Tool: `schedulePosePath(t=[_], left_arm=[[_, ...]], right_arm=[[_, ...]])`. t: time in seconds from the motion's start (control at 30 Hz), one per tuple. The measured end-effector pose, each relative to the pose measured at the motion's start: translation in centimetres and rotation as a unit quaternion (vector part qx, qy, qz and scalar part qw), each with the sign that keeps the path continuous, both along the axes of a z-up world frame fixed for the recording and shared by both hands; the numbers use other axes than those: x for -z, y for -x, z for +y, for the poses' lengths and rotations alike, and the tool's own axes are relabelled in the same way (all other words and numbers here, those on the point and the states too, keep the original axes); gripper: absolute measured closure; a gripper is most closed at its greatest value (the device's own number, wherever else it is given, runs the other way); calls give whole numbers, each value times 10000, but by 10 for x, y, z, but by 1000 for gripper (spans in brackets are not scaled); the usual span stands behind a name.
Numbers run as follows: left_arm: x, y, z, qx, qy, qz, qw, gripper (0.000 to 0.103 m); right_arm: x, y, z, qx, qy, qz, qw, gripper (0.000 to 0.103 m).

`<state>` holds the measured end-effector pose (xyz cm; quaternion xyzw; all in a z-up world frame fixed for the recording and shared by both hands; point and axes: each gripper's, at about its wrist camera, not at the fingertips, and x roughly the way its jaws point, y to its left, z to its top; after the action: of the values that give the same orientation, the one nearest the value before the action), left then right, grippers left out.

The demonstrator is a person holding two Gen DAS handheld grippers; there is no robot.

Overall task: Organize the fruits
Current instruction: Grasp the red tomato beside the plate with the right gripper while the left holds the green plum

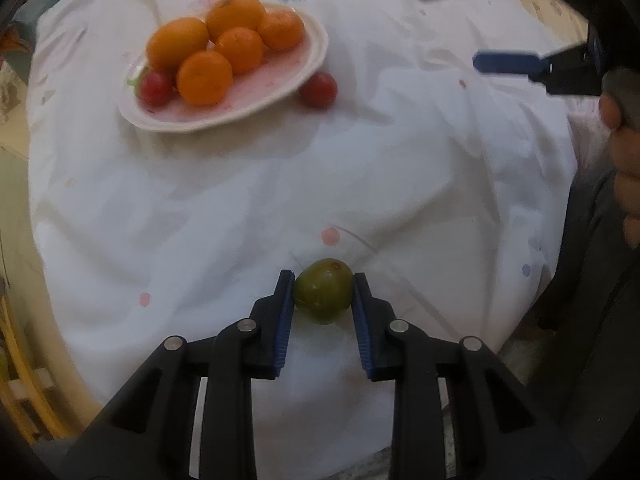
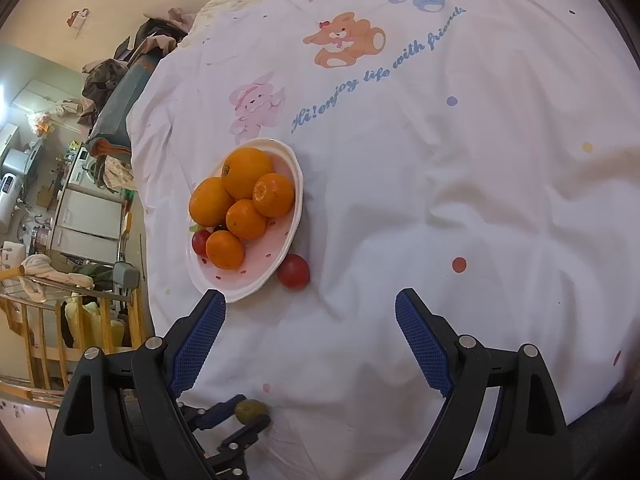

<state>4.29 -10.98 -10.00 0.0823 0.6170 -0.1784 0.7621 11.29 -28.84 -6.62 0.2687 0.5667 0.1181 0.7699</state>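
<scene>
A small green fruit [image 1: 324, 290] lies on the white printed sheet near its front edge. My left gripper [image 1: 322, 280] is shut on it, one blue pad pressing each side; the right wrist view shows the same grip [image 2: 249, 416] on the green fruit [image 2: 250, 409]. A white oval plate [image 1: 160, 124] [image 2: 248, 294] holds several oranges [image 1: 204, 78] [image 2: 246, 218] and a red fruit [image 1: 155, 87] [image 2: 200, 240]. Another red fruit [image 1: 318, 89] [image 2: 294, 271] rests on the sheet, touching the plate's rim. My right gripper [image 2: 311, 300] [image 1: 444, 20] hovers open and holds nothing, just short of that red fruit.
The sheet [image 2: 440, 200] is wrinkled and carries cartoon animals and lettering. Its left edge drops off to a wooden rack [image 2: 80, 328] and cluttered furniture beyond. A person's hand [image 1: 624, 152] holds the right gripper at the right border.
</scene>
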Motion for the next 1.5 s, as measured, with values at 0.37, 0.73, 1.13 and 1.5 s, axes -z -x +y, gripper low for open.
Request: schedulePosePath(t=[0.37, 0.73, 1.13, 1.5], left_arm=[[-50, -24, 63, -1457, 568, -750, 9848, 79], [-60, -29, 107, -2404, 520, -880, 9653, 79], [-60, -36, 112, -2603, 771, -672, 9601, 79], [-44, -44, 121, -2800, 685, -530, 9561, 79]], right_arm=[[4, 0, 5, -142, 97, 20, 9998, 14], [28, -9, 33, -904, 1644, 212, 9820, 16], [46, -22, 109, -2529, 2661, -502, 9288, 37], [59, -32, 111, -2611, 2218, -342, 9388, 73]])
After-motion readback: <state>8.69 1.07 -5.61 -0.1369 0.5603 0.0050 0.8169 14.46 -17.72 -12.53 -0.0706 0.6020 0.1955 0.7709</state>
